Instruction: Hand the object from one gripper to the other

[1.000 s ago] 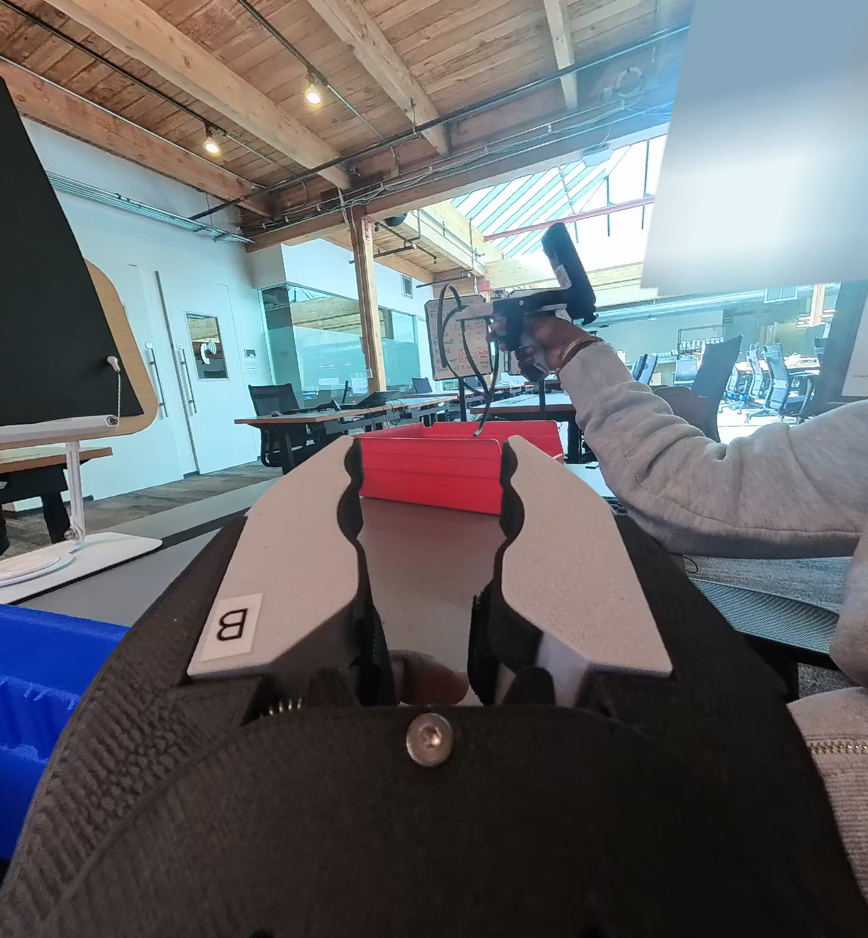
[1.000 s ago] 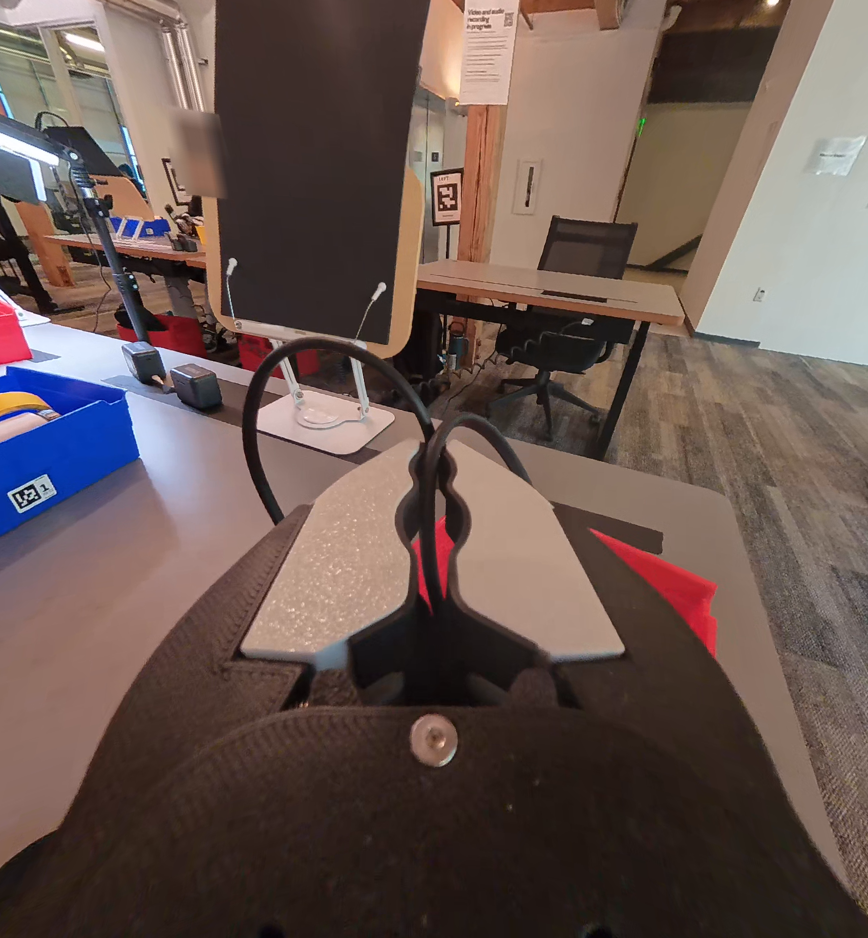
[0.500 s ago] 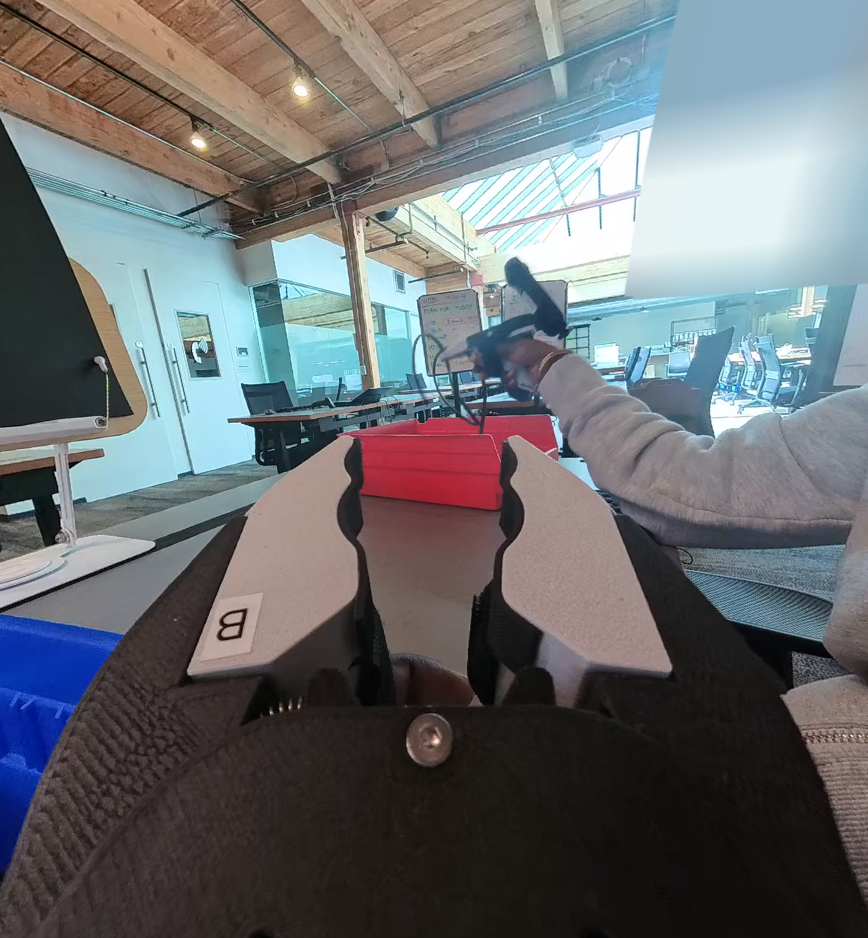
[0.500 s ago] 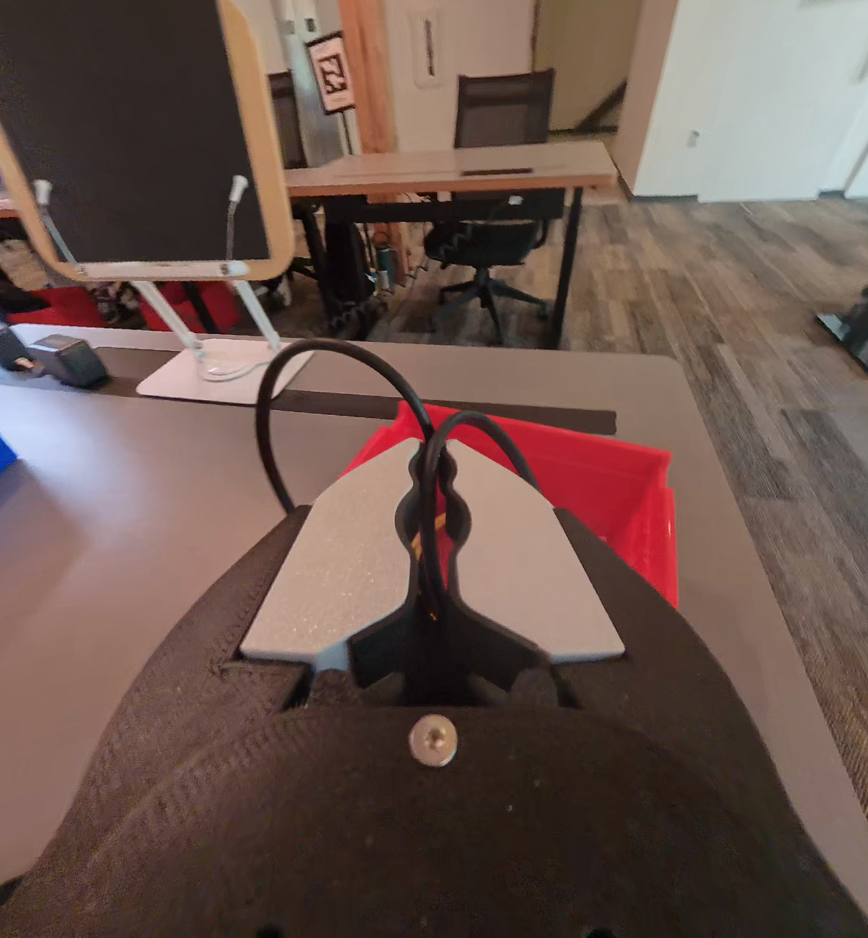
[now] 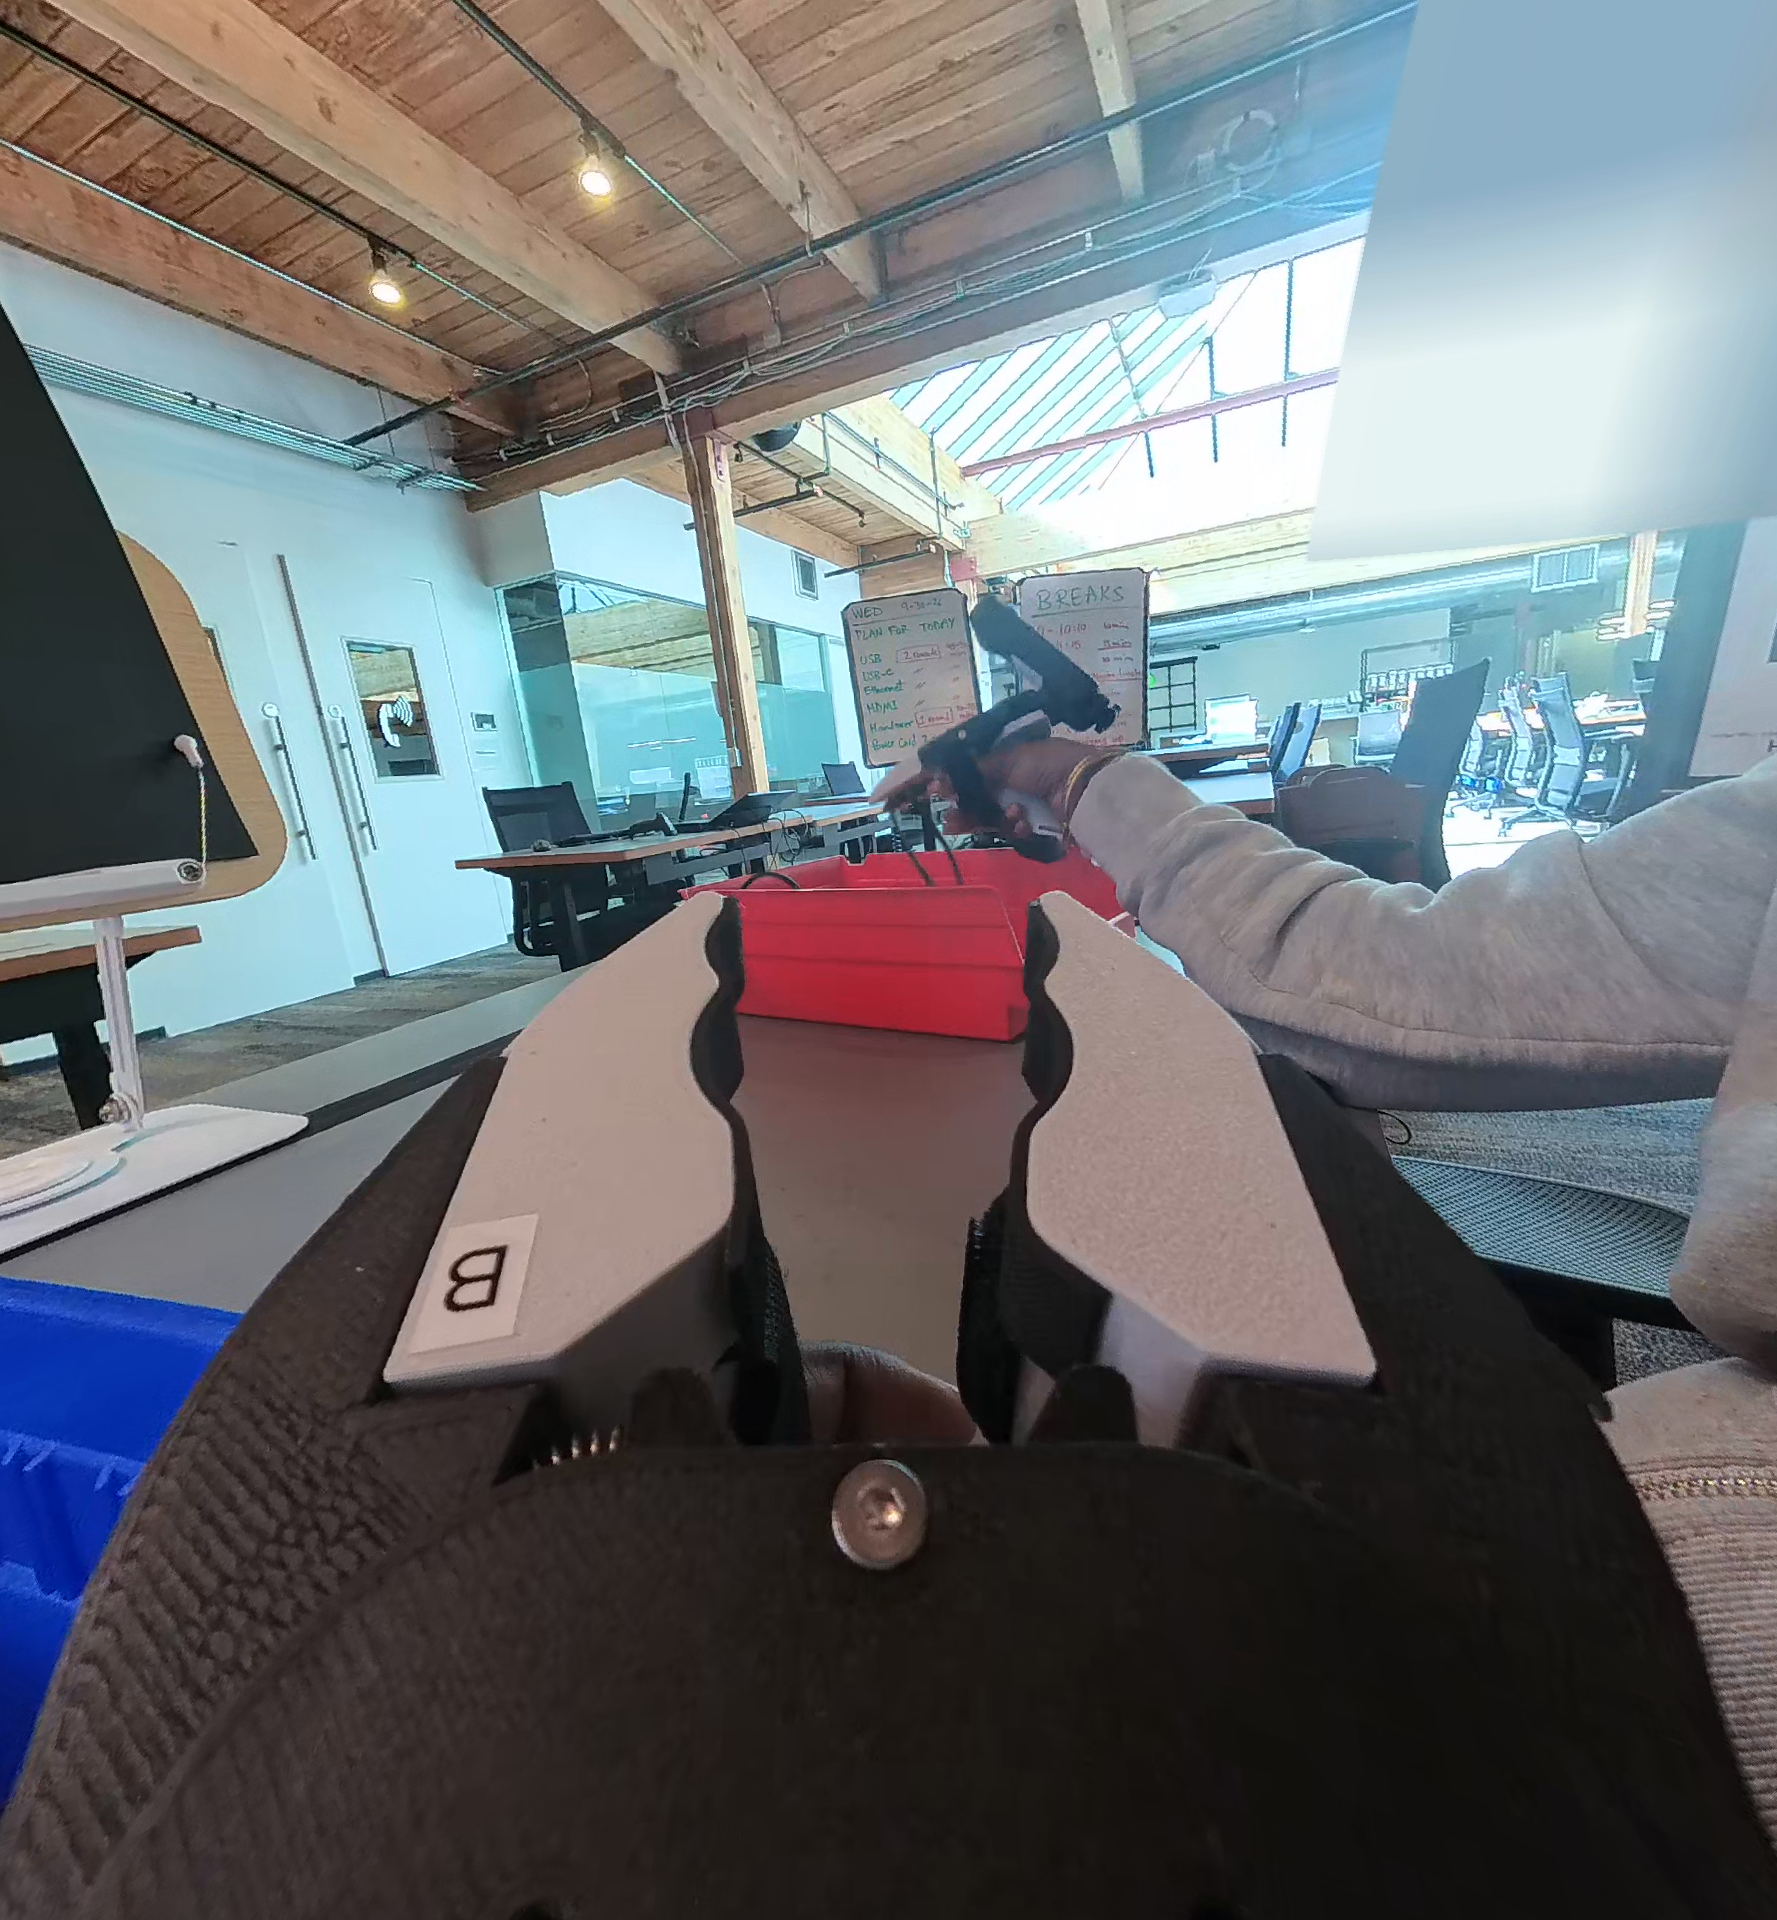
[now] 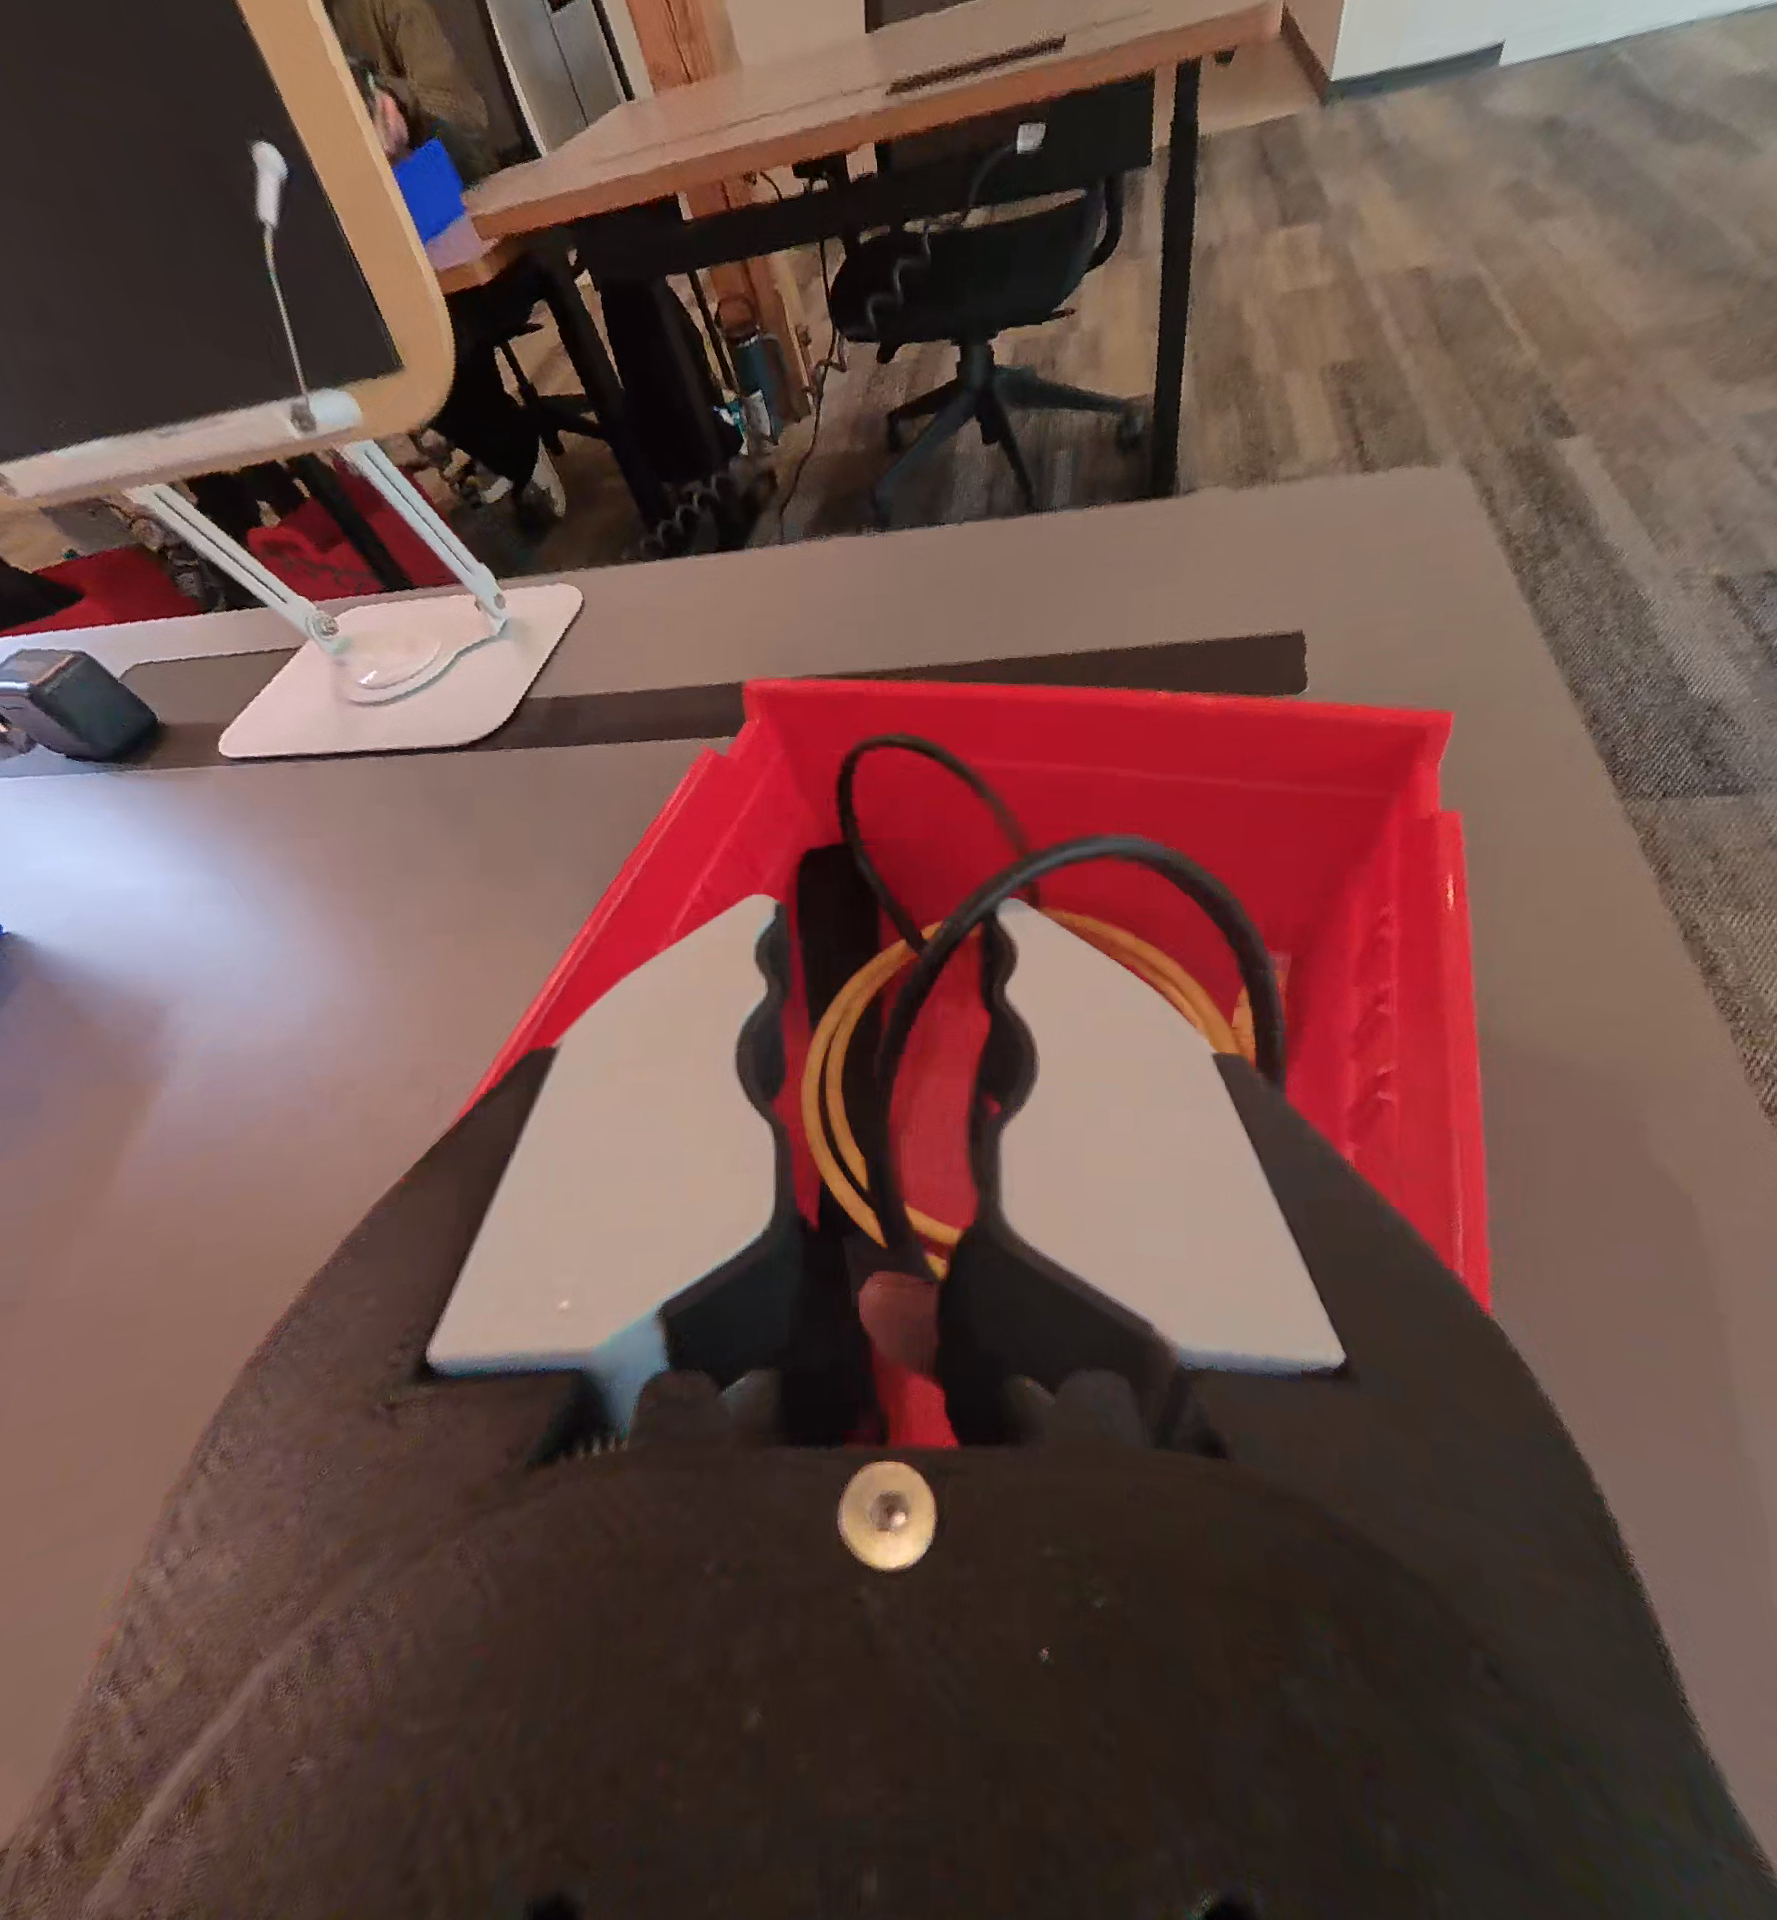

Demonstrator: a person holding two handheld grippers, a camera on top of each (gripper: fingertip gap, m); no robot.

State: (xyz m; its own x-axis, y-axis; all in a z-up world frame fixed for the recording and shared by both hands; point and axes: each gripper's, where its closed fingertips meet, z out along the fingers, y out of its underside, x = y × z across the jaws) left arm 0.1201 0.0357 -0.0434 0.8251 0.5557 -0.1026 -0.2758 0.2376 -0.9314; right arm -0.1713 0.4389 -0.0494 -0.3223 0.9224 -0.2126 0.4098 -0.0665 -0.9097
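The jaws of the right gripper [image 6: 886, 940] stand parted over the open red plastic bin [image 6: 1092, 727], and the thin black cable [image 6: 1123, 862] loops up between and around them. It no longer looks pinched, though whether it rests against the right finger I cannot tell. Beneath it in the bin lies a coiled yellow cable [image 6: 842, 1039] and a flat black piece.

The jaws of the left gripper [image 5: 879, 914] are wide apart and hold nothing. They point across the grey desk [image 5: 863, 1122] at the near wall of the same bin [image 5: 863, 966], which sits at the desk's far right. Beyond it the right gripper [image 5: 899, 795] tilts down over the bin, black cable ends hanging from it.

Judging by this, the hand-over itself looks done and the step in hand is the drop into the bin. The next move calls for lifting the right gripper straight up, jaws kept apart, so the loop slips off instead of snagging and being dragged out.
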